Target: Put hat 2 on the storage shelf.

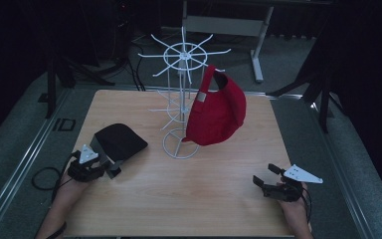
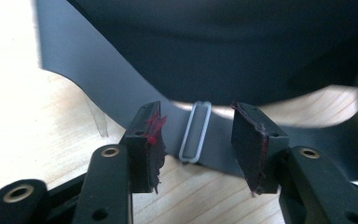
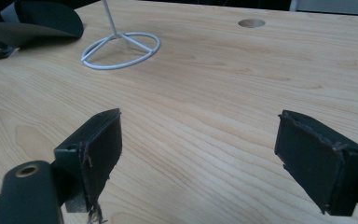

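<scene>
Left tool [image 2: 196, 140] straddles the black cap's [image 1: 119, 140] rear strap [image 2: 121, 107], pads apart, not yet pinching; centre on the strap's buckle [image 2: 196, 133] before squeezing. Right tool [image 1: 271, 180] gapes empty. Beyond the cap, the white rack [image 1: 181, 94] holds a red cap [image 1: 218, 112]; surface [image 1: 179, 199] between lies open.

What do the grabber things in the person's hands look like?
Each gripper, left and right, is black with two jaws, and a grey three-cornered plate sits on top. Black cables trail back from both. The pads are worn and frayed, with red scuffs on the left gripper's. Brass-ringed holes dot the arms.
</scene>
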`<state>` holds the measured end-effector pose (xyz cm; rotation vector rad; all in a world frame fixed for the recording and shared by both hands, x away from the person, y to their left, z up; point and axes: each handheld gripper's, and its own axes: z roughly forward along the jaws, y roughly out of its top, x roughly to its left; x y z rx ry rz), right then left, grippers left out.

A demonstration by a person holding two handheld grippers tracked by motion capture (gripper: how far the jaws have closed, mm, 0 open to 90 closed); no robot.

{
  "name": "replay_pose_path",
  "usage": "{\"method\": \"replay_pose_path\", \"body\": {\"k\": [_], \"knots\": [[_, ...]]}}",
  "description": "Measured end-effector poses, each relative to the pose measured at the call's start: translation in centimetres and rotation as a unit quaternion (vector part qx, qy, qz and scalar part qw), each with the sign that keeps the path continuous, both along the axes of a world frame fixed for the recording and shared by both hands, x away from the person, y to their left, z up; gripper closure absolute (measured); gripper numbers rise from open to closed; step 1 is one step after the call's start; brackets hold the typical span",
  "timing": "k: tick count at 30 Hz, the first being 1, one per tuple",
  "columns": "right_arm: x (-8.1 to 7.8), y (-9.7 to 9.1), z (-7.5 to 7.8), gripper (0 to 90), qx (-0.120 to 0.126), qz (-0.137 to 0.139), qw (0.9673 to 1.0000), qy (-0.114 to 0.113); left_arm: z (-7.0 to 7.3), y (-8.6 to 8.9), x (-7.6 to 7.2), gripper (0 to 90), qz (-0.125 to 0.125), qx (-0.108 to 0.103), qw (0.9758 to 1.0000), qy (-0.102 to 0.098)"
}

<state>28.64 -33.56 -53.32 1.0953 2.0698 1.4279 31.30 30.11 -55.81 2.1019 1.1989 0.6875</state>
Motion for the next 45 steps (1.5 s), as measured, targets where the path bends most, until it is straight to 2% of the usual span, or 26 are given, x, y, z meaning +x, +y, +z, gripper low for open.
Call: {"method": "replay_pose_path", "body": {"k": [2, 5, 7, 10, 11, 16, 20, 22, 24, 25, 27, 28, 30, 31, 33, 37, 38, 39, 41, 43, 45], "knots": [[-0.1, -0.1, 0.0, 14.5, 0.0, -0.001, 1.0, 0.0, 0.1, -0.2, 0.1, 56.9, -0.003, 0.006, 1.0, 0.002], [-0.1, -0.2, -0.1, 14.5, 0.0, 0.0, 1.0, 0.001, 0.1, -0.5, 0.1, 66.2, -0.008, 0.009, 0.9999, 0.009], [-0.1, -0.2, -0.1, 14.5, 0.003, 0.0, 1.0, 0.004, 0.2, -0.6, 0.0, 70.5, -0.002, 0.0, 0.9999, 0.015], [-0.2, -0.3, 0.0, 14.6, 0.009, 0.001, 1.0, 0.004, 0.0, -0.8, -0.2, 81.4, 0.0, -0.005, 0.9999, 0.011], [-0.2, -0.3, 0.0, 14.6, 0.01, 0.002, 0.9999, 0.004, 0.0, -0.8, -0.3, 83.7, 0.008, -0.004, 0.9999, 0.006], [-0.2, -0.3, 0.0, 14.7, 0.009, 0.003, 0.9999, 0.005, 0.1, -0.1, -0.6, 86.5, 0.008, -0.044, 0.999, -0.006], [-0.2, -0.3, -0.1, 14.7, 0.007, 0.003, 1.0, 0.006, 1.5, 0.2, -0.9, 86.7, 0.006, -0.083, 0.9959, -0.037], [-0.2, -0.2, -0.2, 14.7, 0.006, 0.003, 1.0, 0.007, 2.6, 0.4, -1.0, 86.7, 0.002, -0.1, 0.9936, -0.051], [-0.2, -0.1, -0.3, 14.7, 0.005, 0.004, 1.0, 0.006, 3.8, 0.3, -1.2, 86.7, -0.003, -0.108, 0.9916, -0.071], [-0.2, -0.1, -0.3, 14.7, 0.005, 0.003, 1.0, 0.005, 4.5, 0.4, -1.2, 86.7, -0.008, -0.119, 0.9901, -0.075], [-0.2, -0.1, -0.3, 14.7, 0.007, 0.003, 1.0, 0.005, 5.9, 0.4, -1.4, 86.7, -0.015, -0.128, 0.9868, -0.098], [-0.2, -0.1, -0.3, 14.7, 0.007, 0.003, 1.0, 0.005, 6.6, 0.4, -1.4, 86.7, -0.016, -0.143, 0.984, -0.106], [-0.2, -0.2, -0.2, 14.6, 0.009, 0.002, 1.0, 0.003, 8.1, 0.4, -1.5, 86.7, -0.02, -0.16, 0.9789, -0.126], [-0.2, -0.2, -0.2, 14.7, 0.009, 0.002, 0.9999, 0.004, 8.9, 0.3, -1.5, 86.7, -0.024, -0.173, 0.9756, -0.134], [-0.2, -0.2, -0.3, 14.7, 0.009, 0.002, 1.0, 0.003, 10.1, 0.1, -1.5, 86.7, -0.032, -0.182, 0.972, -0.145], [-0.3, -0.2, -0.3, 14.7, 0.009, 0.003, 0.9999, 0.003, 12.7, -0.7, -1.3, 86.7, -0.046, -0.186, 0.9675, -0.165], [-0.3, -0.2, -0.3, 14.7, 0.009, 0.002, 0.9999, 0.003, 13.3, -0.9, -1.3, 86.7, -0.052, -0.192, 0.9656, -0.168], [-0.3, -0.2, -0.3, 14.7, 0.009, 0.002, 0.9999, 0.003, 13.3, -0.9, -1.3, 86.7, -0.052, -0.192, 0.9656, -0.168], [-0.3, -0.2, -0.2, 14.7, 0.011, 0.002, 0.9999, 0.003, 14.8, -1.5, -1.3, 86.7, -0.066, -0.2, 0.9614, -0.177], [-0.3, -0.2, -0.3, 14.7, 0.011, 0.003, 0.9999, 0.003, 15.9, -2.0, -1.2, 86.7, -0.069, -0.196, 0.961, -0.182], [-0.3, -0.2, -0.3, 14.7, 0.01, 0.004, 0.9999, 0.004, 16.7, -2.3, -1.0, 86.7, -0.077, -0.202, 0.9586, -0.185]]}}
